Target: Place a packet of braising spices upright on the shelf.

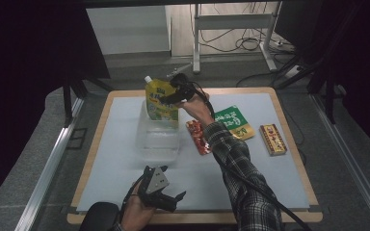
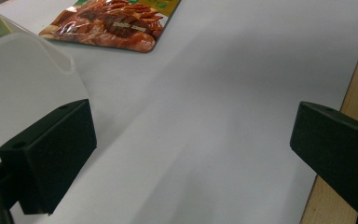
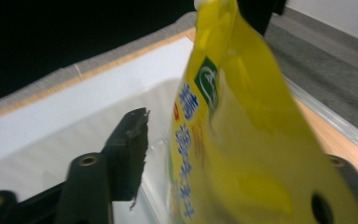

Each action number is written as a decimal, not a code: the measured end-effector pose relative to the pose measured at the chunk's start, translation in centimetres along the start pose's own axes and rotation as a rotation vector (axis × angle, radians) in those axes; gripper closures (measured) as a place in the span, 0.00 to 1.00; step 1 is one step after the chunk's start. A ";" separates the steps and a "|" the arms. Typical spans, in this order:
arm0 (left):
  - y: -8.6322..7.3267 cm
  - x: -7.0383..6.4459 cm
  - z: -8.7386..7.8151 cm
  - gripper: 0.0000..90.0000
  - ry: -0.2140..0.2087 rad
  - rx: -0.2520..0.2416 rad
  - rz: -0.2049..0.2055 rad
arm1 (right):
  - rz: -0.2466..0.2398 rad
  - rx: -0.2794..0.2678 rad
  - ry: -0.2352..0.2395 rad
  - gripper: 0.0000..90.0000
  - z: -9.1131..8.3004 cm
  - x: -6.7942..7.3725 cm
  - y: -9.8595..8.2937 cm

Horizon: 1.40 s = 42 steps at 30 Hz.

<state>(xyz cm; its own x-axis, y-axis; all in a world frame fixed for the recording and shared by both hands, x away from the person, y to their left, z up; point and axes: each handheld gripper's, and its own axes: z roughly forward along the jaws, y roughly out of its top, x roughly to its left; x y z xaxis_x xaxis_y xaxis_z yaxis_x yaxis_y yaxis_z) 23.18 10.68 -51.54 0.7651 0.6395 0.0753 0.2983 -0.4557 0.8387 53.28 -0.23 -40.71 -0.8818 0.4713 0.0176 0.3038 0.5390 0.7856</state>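
A yellow spout pouch (image 1: 160, 103) stands upright with its lower part inside a clear plastic container (image 1: 158, 139) at the middle of the white mat. My right gripper (image 1: 173, 96) reaches to the pouch's upper right side. In the right gripper view the pouch (image 3: 242, 140) sits between the spread jaws, with a visible gap to the left jaw; the right jaw is mostly hidden behind it. My left gripper (image 1: 173, 198) hovers near the table's front edge, open and holding nothing. In the left gripper view, the container's (image 2: 23, 70) corner rises behind its left jaw.
A red snack packet (image 1: 198, 137) lies right of the container, under my right forearm, and shows far off as the same packet (image 2: 107, 23). A green packet (image 1: 235, 122) and a brown-red bar (image 1: 273, 139) lie further right. The wooden table edge (image 2: 354, 98) borders the mat.
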 end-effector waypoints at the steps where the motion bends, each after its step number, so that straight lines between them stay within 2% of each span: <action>1: 0.0 0.0 0.0 0.00 0.000 0.000 0.000 | 0.000 0.000 0.000 0.43 0.0 0.0 0.0; 5: 0.0 0.0 0.0 0.00 0.000 0.003 0.000 | -0.007 0.004 -0.010 0.35 -0.4 0.2 -0.2; 9: 0.0 0.0 0.1 0.00 0.000 0.005 0.001 | -0.028 0.000 -0.045 0.23 -0.6 0.6 -0.5; 12: 0.0 0.0 0.1 0.00 -0.001 0.007 0.004 | -0.029 -0.012 -0.056 0.21 -0.8 0.7 -0.6; 13: 0.0 0.0 0.1 0.00 -0.002 0.007 0.005 | -0.031 -0.016 -0.057 0.19 -0.9 0.7 -0.7; 14: 0.0 -0.1 0.1 0.00 -0.003 0.007 0.005 | -0.027 -0.007 -0.050 0.14 -1.0 0.6 -0.9; 20: 0.0 -0.2 0.2 0.00 -0.008 0.012 0.014 | -0.057 -0.013 -0.041 0.06 -1.8 0.7 -1.4; 31: 0.0 -0.2 0.2 0.00 -0.003 0.014 0.020 | -0.079 -0.019 -0.058 0.01 -3.4 0.8 -2.2; 36: -0.1 -0.3 0.3 0.00 -0.001 0.015 0.025 | -0.072 -0.011 -0.072 0.01 -4.3 0.7 -2.8; 42: -0.1 -0.3 0.3 0.00 0.003 0.016 0.026 | -0.056 0.000 -0.066 0.01 -5.2 0.5 -3.8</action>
<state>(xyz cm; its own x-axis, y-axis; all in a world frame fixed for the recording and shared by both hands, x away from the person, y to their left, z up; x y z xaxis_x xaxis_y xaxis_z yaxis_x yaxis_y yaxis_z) 23.11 10.38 -51.78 0.7709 0.6294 0.0983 0.2879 -0.4819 0.8276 49.74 -5.69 -40.47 -0.8719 0.4851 -0.0670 0.2547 0.5659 0.7841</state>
